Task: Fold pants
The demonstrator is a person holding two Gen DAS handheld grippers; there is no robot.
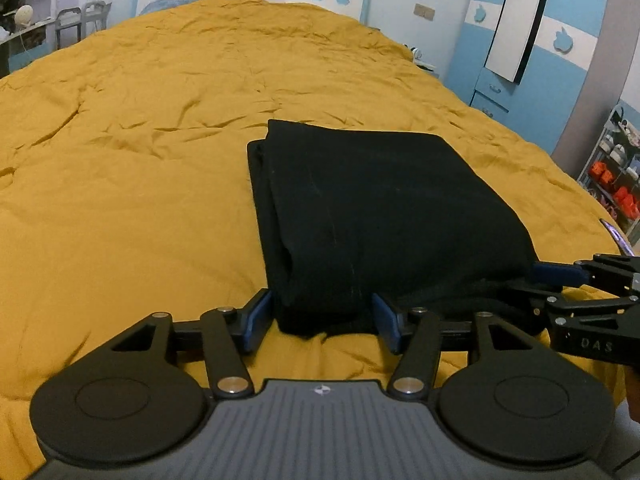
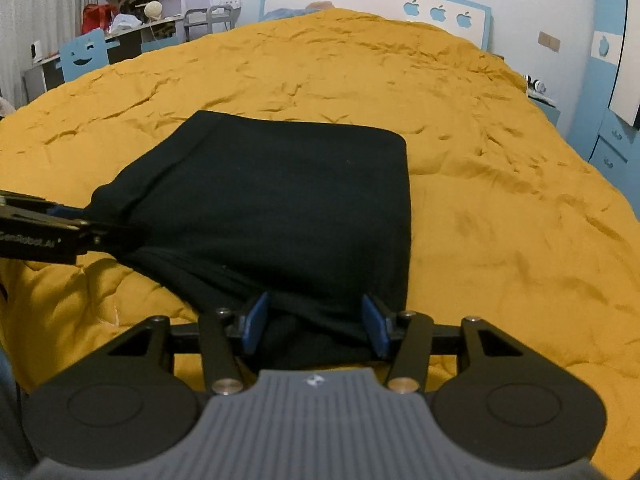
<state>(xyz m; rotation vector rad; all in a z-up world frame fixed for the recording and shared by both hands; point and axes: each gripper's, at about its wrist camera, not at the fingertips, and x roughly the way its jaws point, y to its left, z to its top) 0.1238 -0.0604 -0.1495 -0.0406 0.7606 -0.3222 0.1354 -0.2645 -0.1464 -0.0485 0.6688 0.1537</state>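
Black pants (image 1: 380,200) lie folded into a thick rectangle on a mustard-yellow quilt (image 1: 140,160). My left gripper (image 1: 322,308) is open at their near left corner. A bunch of black cloth sits between its blue pads (image 1: 256,320), which do not squeeze it. At the right edge of the left wrist view, my right gripper (image 1: 532,278) reaches the near right corner. In the right wrist view the pants (image 2: 280,200) fill the middle, and my right gripper (image 2: 316,310) is open with cloth lying loose between its pads. My left gripper (image 2: 92,220) comes in from the left.
The quilt (image 2: 500,200) covers the whole bed up to a white headboard (image 2: 360,0) with apple cut-outs. A blue wardrobe (image 1: 520,60) and a storage rack (image 1: 616,184) stand to the right. A desk with a blue chair (image 2: 84,56) stands at the far left.
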